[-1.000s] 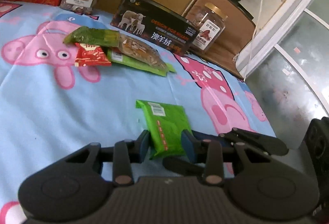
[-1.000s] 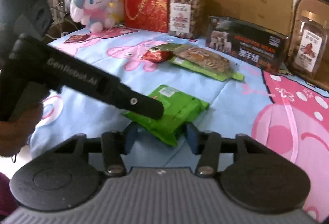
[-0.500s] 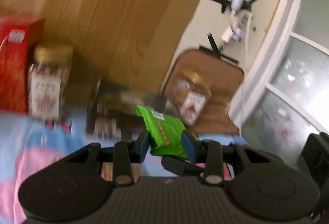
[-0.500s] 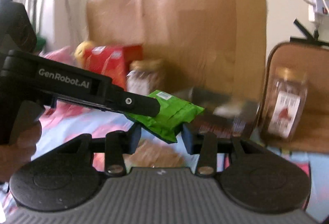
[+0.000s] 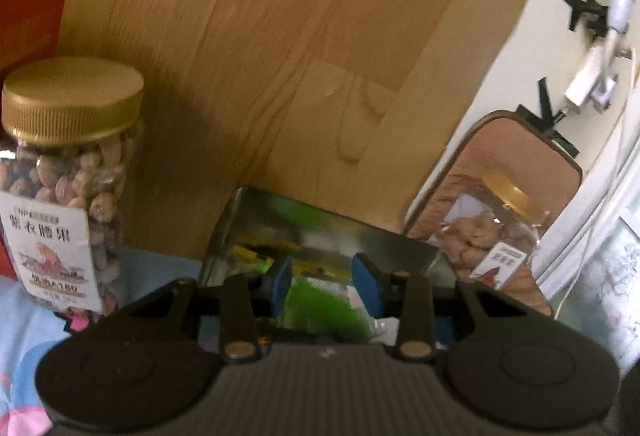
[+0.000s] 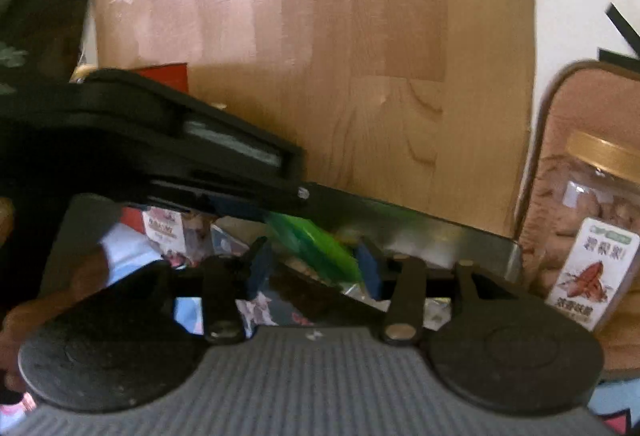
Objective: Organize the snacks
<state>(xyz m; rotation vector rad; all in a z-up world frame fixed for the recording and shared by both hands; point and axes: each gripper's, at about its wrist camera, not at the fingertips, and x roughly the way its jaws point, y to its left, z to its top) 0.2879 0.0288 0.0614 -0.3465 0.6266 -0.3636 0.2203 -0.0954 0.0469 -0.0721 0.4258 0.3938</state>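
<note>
From the left wrist, the left tongs [image 5: 322,286] were clamped on the green snack packet [image 5: 320,308], held above the dark box [image 5: 320,236] between two nut jars [image 5: 68,180].

From the right wrist, the right tongs [image 6: 312,272] had just been opening; the packet [image 6: 316,244] sat between their pads, whether still pressed I cannot tell.

Snack packet over the box, jars on either side

The snack packet [image 5: 320,310] sat between the left gripper [image 5: 322,282] jaws, above the box [image 5: 320,232]. The left jar [image 5: 68,192] stood left of the box, the right jar [image 5: 486,240] to its right, the wooden board [image 5: 300,56] behind them.
</note>
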